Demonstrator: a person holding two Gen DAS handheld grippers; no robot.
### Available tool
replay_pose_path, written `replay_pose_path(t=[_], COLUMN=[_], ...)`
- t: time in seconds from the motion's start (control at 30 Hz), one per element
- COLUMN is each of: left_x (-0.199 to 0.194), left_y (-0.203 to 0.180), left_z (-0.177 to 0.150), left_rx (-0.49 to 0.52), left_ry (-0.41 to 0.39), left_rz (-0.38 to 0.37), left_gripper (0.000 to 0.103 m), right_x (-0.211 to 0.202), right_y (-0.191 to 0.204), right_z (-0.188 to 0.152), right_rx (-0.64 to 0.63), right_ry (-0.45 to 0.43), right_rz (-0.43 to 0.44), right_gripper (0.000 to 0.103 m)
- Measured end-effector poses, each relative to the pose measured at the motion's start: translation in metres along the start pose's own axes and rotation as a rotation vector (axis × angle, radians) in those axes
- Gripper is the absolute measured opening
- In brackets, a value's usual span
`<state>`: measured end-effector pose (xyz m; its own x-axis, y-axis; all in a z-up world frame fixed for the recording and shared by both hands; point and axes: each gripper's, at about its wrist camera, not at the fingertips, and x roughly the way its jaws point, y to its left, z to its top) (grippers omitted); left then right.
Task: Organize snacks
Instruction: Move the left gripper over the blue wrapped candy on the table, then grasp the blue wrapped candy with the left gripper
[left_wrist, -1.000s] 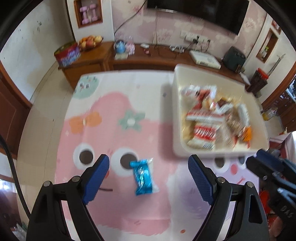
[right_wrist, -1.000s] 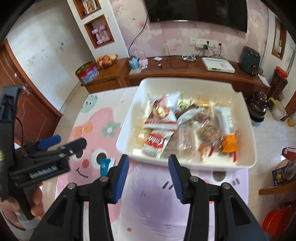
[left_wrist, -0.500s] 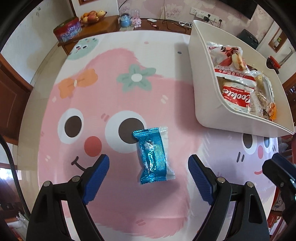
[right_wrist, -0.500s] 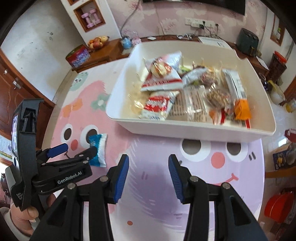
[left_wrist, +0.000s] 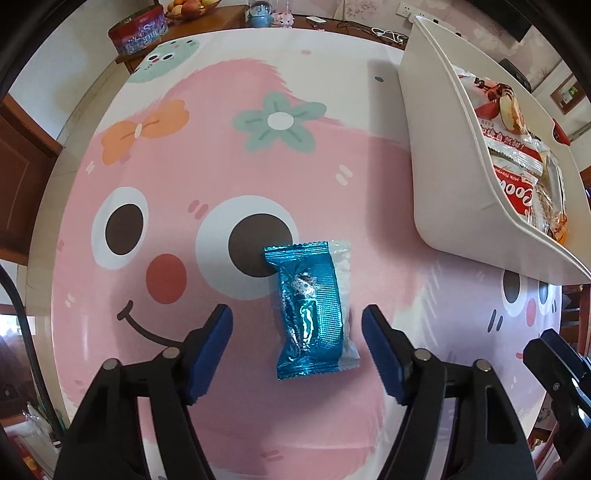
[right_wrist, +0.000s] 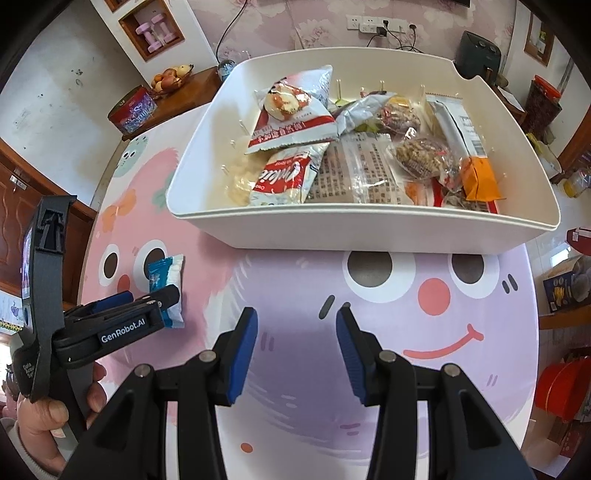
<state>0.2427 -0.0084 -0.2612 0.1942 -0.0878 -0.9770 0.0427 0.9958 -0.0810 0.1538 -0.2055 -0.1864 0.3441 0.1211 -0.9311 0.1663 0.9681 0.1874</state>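
The blue snack packet (left_wrist: 312, 308) lay on the mat left of the white bin (left_wrist: 439, 177), its long axis running straight ahead between the left gripper (left_wrist: 297, 326) fingers. Those jaws had just been closing around it without touching. The right gripper (right_wrist: 297, 334), half open and empty, was farther off.

Bright, even daylight; both views sharp; glare on the blue wrapper (left_wrist: 310, 306); fisheye bending and dark corners.
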Motion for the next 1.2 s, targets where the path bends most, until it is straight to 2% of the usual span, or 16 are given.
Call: replay_pose_path(t=[0.1, 0.27, 0.43, 0.57, 0.7, 1.0, 1.2], left_x=[0.003, 0.007, 0.011, 0.011, 0.008, -0.002, -0.029], left_y=[-0.003, -0.006, -0.008, -0.009, -0.009, -0.021, -0.033], left_z=[0.001, 0.001, -0.001, -0.001, -0.004, -0.011, -0.023], left_rx=[0.011, 0.017, 0.029, 0.030, 0.036, 0.073, 0.139], left_ry=[0.008, 0.021, 0.032, 0.031, 0.023, 0.004, -0.031], left_rz=[-0.007, -0.017, -0.025, -0.024, -0.027, -0.006, -0.016], left_gripper=[0.059, 0.052, 0.037, 0.034, 0.026, 0.022, 0.022], right_x=[0.005, 0.009, 0.010, 0.012, 0.012, 0.005, -0.001], right_y=[-0.001, -0.002, -0.001, 0.000, 0.001, -0.002, -0.007], right_z=[0.000, 0.000, 0.000, -0.001, -0.002, -0.008, -0.011], right_rx=[0.010, 0.011, 0.007, 0.007, 0.006, 0.004, 0.012], right_ry=[0.009, 0.014, 0.016, 0.019, 0.021, 0.012, 0.005], right_rz=[0.001, 0.000, 0.003, 0.005, 0.009, 0.015, 0.015], right_gripper=[0.045, 0.045, 0.045, 0.045, 0.045, 0.045, 0.045])
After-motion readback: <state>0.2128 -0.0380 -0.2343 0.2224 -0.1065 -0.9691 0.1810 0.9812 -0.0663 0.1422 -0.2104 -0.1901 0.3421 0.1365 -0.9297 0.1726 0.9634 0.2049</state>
